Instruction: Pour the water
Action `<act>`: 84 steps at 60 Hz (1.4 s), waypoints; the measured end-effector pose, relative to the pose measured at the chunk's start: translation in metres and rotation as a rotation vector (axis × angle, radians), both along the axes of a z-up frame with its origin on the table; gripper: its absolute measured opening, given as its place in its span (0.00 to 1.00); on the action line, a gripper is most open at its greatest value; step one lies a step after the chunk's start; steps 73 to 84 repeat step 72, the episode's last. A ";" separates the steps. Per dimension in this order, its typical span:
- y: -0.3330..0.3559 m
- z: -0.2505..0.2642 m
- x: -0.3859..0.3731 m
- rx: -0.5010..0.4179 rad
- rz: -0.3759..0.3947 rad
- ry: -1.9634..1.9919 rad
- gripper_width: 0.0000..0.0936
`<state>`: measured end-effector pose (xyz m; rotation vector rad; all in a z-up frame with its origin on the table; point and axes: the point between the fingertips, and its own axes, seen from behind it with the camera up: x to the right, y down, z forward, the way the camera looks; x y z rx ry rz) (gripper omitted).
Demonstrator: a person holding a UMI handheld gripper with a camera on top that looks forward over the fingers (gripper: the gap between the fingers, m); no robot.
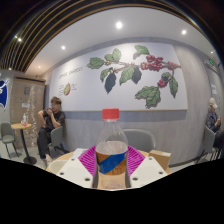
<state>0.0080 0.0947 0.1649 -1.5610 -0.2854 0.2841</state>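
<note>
Presently we list what the gripper view holds.

Item one: a bottle (111, 150) with a red cap (111, 114) and an orange-and-blue label, standing upright. It sits between the two fingers of the gripper (111, 163), whose pink pads (89, 159) show on either side of it. The pads appear to press against its sides, so we judge the claw to be pinching the bottle; the fingertips themselves are partly hidden behind it.

Item two: the cap, which looks to be on the neck. We cannot tell how much liquid is inside.

Item three: a pale table (72, 168) just below and around the fingers, with a brown box (160, 159) near the bottle on the right.

Item four, far: a wall mural of leaves and red berries (135, 70); a seated person (49, 122) far left beside a small round table (23, 127); grey chairs (140, 140) behind the bottle.

Progress, as we judge it: the bottle is grasped and upright, and nothing is being poured. We see no cup or other vessel to receive water. Uncapping, tilting and pouring all seem to remain.
</note>
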 end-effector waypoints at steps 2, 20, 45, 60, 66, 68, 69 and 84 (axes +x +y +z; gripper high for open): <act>-0.001 -0.004 0.002 -0.023 0.018 -0.002 0.39; -0.007 -0.013 0.002 -0.010 0.045 0.050 0.44; -0.054 -0.020 0.039 -0.041 0.036 -0.021 0.92; -0.139 -0.037 0.095 -0.064 0.049 -0.030 0.92; -0.166 -0.048 0.121 -0.069 0.025 -0.034 0.92; -0.172 -0.051 0.127 -0.071 0.016 -0.031 0.92; -0.175 -0.052 0.130 -0.072 0.013 -0.029 0.92; -0.180 -0.056 0.136 -0.074 0.007 -0.019 0.92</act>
